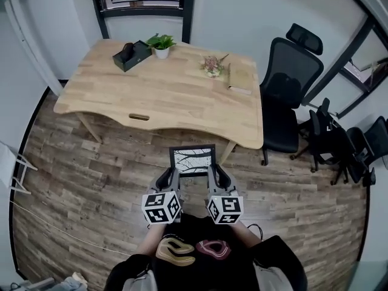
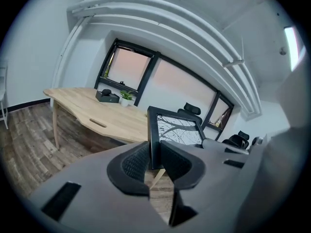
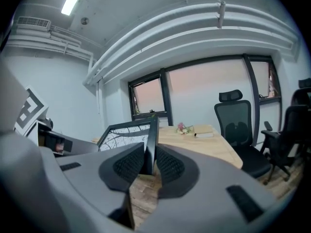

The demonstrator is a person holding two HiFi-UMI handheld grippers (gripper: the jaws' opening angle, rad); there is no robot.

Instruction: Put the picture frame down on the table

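We hold the frame (image 1: 192, 160) before the desk (image 1: 163, 96), left tool (image 1: 169, 179) and right tool (image 1: 215, 177) clamped on its sides.

No readable text, brand or number in any view. Left marker cube (image 1: 161, 207) and right marker cube (image 1: 225, 209), 6 o'clock in head view: black-and-white square patterns only. Book (image 1: 240, 79), 1 o'clock on worktop (image 1: 163, 96): cover print too small. Picture frame (image 1: 193, 159): branch drawing, no caption.

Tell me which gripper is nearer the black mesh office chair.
Right. The right gripper clamps the black picture frame's edge toward the black office chair; the left gripper clamps the opposite edge.
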